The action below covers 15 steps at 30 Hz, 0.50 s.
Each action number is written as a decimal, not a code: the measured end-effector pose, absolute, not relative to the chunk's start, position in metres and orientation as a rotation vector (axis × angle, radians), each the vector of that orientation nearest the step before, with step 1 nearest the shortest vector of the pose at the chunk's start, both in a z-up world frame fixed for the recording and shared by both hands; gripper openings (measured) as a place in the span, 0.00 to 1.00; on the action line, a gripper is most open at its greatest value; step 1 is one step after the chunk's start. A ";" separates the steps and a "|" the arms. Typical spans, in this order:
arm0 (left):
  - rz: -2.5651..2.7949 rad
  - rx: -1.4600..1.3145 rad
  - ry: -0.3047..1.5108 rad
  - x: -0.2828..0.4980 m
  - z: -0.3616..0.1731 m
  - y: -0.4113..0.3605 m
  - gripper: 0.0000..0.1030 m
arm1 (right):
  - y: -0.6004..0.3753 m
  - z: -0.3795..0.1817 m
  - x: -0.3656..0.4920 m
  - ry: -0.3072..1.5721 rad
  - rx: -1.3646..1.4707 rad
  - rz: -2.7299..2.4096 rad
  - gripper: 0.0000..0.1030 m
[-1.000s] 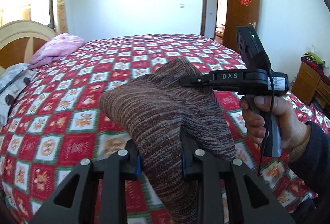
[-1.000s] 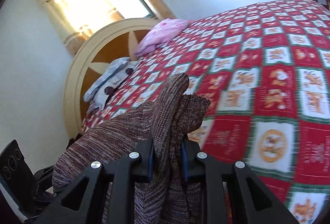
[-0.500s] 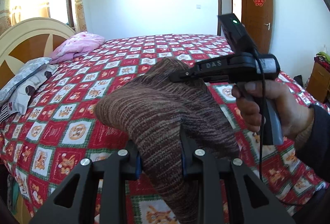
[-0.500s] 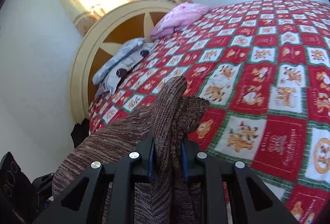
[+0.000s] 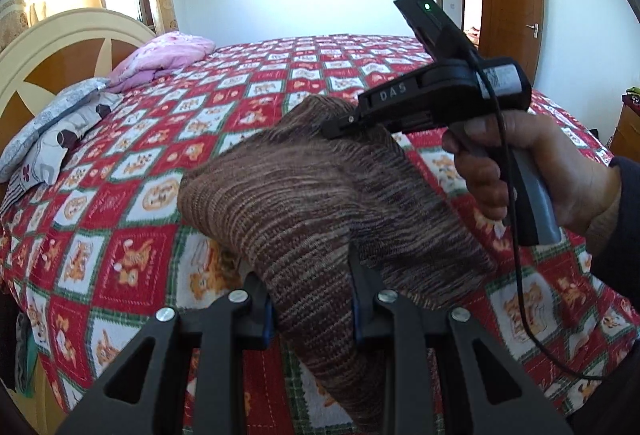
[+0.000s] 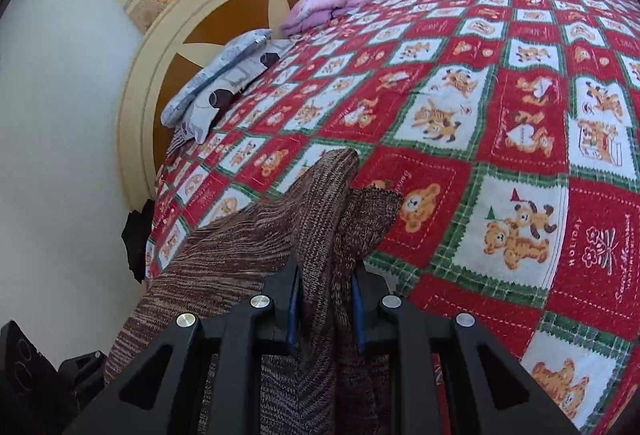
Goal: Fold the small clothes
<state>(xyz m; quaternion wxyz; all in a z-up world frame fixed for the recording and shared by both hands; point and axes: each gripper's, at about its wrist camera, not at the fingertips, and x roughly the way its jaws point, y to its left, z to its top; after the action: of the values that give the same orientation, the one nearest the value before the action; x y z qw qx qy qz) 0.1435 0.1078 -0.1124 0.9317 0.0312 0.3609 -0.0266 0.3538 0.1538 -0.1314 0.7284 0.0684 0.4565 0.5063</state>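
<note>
A brown striped knit garment [image 5: 304, 203] hangs bunched between both grippers above the red patterned bedspread [image 5: 152, 171]. My left gripper [image 5: 312, 299] is shut on one fold of it at the bottom of the left wrist view. The right gripper [image 5: 340, 125], held in a person's hand [image 5: 520, 171], pinches the garment's far upper edge. In the right wrist view my right gripper [image 6: 326, 309] is shut on a thick bunch of the knit garment [image 6: 320, 211], which trails down to the left. The garment's lower part is hidden below both frames.
A pink folded quilt [image 5: 168, 55] and grey patterned pillows [image 5: 56, 127] lie near the round wooden headboard [image 5: 44, 59]. The wide bedspread [image 6: 500, 107] stretches ahead. A wooden door [image 5: 512, 3] stands open at the back right, beside a dresser [image 5: 628, 127].
Both grippers have moved lower and closer to the bed with the garment held between them; the bedspread looms larger. Neither grip has changed.
</note>
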 end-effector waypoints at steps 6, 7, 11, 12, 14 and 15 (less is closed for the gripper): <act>-0.035 0.093 0.752 0.144 -0.129 0.107 0.28 | 0.161 -0.144 0.358 1.043 0.145 1.097 0.21; -0.035 0.089 0.751 0.143 -0.131 0.108 0.28 | 0.162 -0.147 0.360 1.054 0.148 1.092 0.21; -0.034 0.071 0.755 0.143 -0.137 0.111 0.28 | 0.164 -0.156 0.363 1.072 0.158 1.079 0.21; -0.036 0.068 0.752 0.142 -0.138 0.112 0.29 | 0.164 -0.157 0.364 1.074 0.158 1.076 0.21; -0.035 0.070 0.749 0.141 -0.140 0.111 0.30 | 0.165 -0.161 0.364 1.085 0.158 1.069 0.22; -0.031 0.071 0.750 0.141 -0.141 0.111 0.35 | 0.165 -0.162 0.364 1.090 0.158 1.067 0.23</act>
<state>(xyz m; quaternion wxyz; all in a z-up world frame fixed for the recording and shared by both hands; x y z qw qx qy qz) 0.1410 0.1110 -0.1408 0.9298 0.0349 0.3660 -0.0153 0.3644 0.1652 -0.1616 0.7202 0.0714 0.4932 0.4827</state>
